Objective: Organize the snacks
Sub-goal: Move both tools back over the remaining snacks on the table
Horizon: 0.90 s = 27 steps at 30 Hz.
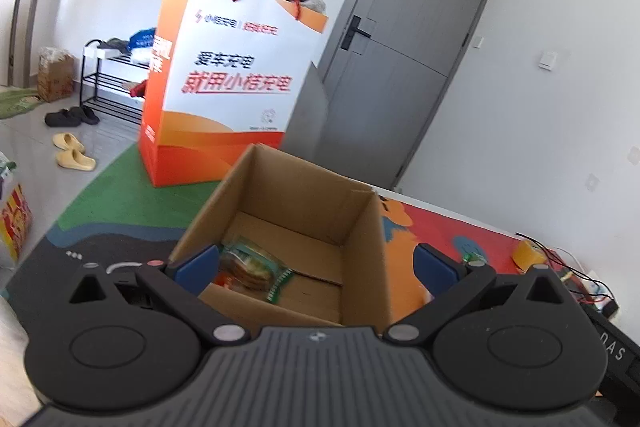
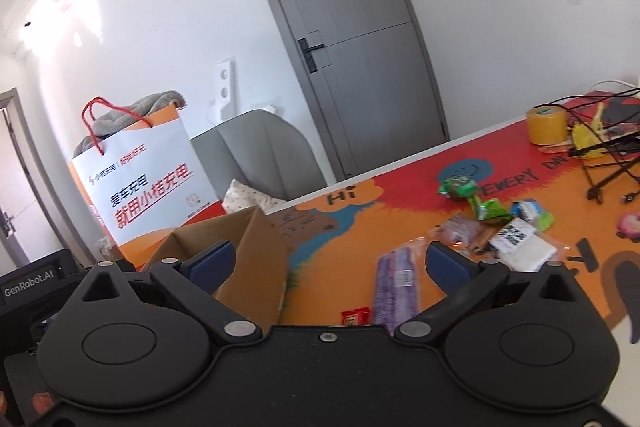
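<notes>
White walls surround a closed grey door [image 1: 404,59] at the far side. Far left, a black shoe rack [image 1: 110,83] stands on the pale floor [image 1: 80,179], yellow slippers [image 1: 74,151] nearer; daylight brightens the wall.

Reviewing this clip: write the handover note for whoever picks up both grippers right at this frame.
Left gripper: open, empty, over the cardboard box.
Right gripper: open, empty, pointing between the box and the loose snacks.
Done: one green-edged snack packet lies in the box.
Left: on the mat, a purple packet, a small red packet, green-wrapped snacks, a white packet and others nearby still need boxing.
</notes>
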Tool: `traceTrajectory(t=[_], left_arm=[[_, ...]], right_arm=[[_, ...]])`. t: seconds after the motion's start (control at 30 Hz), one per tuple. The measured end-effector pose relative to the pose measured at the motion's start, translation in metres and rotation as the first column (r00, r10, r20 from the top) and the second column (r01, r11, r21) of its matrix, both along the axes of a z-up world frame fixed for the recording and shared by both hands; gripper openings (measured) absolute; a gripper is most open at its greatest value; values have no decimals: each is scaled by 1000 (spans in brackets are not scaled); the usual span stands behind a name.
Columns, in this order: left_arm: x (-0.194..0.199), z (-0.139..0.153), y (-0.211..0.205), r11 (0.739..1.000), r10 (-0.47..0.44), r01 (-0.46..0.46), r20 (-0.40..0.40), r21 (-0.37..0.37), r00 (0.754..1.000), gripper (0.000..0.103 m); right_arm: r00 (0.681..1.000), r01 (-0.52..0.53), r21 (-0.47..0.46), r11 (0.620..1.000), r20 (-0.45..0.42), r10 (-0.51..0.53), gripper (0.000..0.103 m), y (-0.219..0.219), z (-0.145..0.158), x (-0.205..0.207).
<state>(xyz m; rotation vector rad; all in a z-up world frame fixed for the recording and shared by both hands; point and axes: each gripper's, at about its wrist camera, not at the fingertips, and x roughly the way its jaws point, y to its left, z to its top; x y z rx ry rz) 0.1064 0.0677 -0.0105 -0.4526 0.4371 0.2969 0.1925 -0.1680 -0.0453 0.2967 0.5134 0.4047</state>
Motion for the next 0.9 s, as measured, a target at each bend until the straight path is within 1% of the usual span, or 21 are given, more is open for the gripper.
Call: traceTrajectory(t=[0.07, 0.17, 0.27, 0.4, 0.57, 0.9], left_arm=[[-1, 1, -7, 1000, -19, 19, 1, -6, 1000, 103], [-1, 0, -20, 999, -36, 36, -10, 9, 999, 103], [-1, -2, -35, 997, -72, 73, -21, 21, 997, 103], [1, -2, -53, 991, -124, 125, -27, 38, 992, 103], [5, -2, -71, 982, -179, 181, -33, 56, 983, 103], [16, -6, -103, 969, -231, 235, -52, 72, 971, 103]], right_arm=[[1000, 24, 1, 1000, 2, -24, 103, -10, 0, -3], [999, 39, 5, 999, 1, -39, 103, -26, -1, -8], [998, 56, -9, 998, 1, -56, 103, -39, -3, -13], [997, 73, -36, 997, 10, -72, 103, -57, -5, -17], [994, 110, -32, 993, -6, -110, 103, -83, -10, -21], [990, 140, -16, 990, -35, -140, 103, -115, -23, -23]])
